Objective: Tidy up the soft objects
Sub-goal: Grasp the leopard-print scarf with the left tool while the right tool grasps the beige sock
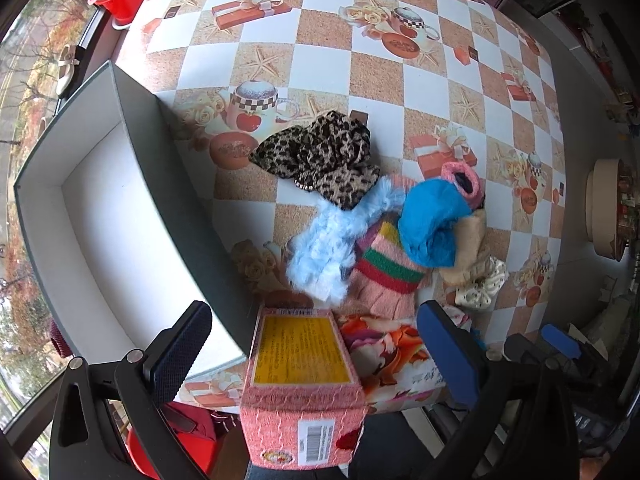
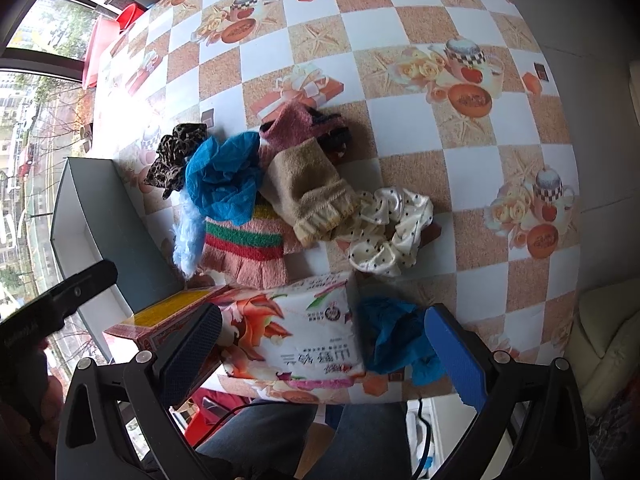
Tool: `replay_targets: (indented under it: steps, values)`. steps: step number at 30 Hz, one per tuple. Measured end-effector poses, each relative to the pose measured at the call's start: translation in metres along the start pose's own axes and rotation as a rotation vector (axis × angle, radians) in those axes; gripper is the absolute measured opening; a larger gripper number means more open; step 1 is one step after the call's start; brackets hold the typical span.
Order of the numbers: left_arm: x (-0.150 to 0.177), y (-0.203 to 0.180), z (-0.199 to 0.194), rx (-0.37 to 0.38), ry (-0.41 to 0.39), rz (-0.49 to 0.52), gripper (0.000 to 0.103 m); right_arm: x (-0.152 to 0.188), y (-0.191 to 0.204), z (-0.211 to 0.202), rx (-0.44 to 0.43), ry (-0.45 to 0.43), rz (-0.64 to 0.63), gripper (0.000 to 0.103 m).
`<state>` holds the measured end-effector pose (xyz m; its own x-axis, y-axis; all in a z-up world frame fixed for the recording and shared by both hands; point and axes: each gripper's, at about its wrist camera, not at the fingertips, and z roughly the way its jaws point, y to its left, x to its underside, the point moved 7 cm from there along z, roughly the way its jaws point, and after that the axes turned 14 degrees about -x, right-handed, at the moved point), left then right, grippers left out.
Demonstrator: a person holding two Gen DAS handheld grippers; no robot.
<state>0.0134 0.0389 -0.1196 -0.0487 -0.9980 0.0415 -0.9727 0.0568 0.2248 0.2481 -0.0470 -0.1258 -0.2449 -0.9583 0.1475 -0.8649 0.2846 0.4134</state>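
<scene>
Left wrist view is showing my left gripper hanging with its jaws spread wide and nothing between them, straddling the pink carton that is sitting at the near table edge. Right wrist view is showing the right gripper gaping just as wide and also carrying nothing, framing the flowered tissue pack and a crumpled blue cover just beside its blue pad.

Moving outward, the soft pile is lying just past those packs: the striped pink knit with the fluffy pale blue piece draped against it, the bright blue cover on top, the beige sock and the dotted cream scrunchie to the right, the leopard piece farthest back. The open grey box is standing to the left, touching nothing in the pile, and it looks bare inside as far as I can see.

I am judging the sort has not yet started. For a clean first pick I am thinking the left side should be going for the fluffy blue piece, nearest the box, dropping the fingers deep enough to pinch a thick fold and not just loose fibres. Lifting slowly matters, since the striped knit beneath may be snagging and dragging along.
</scene>
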Motion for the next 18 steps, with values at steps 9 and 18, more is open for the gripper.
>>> replay_targets:
  steps: [9,18]
  values:
    - [-0.047,-0.009,0.032,-0.014,0.065,-0.018,0.102,-0.024,-0.003,0.015,0.032,-0.003,-0.11,0.102]
    - [-0.082,-0.012,0.081,-0.056,0.108,-0.053,0.103,-0.049,0.009,0.052,0.027,0.008,-0.231,0.102]
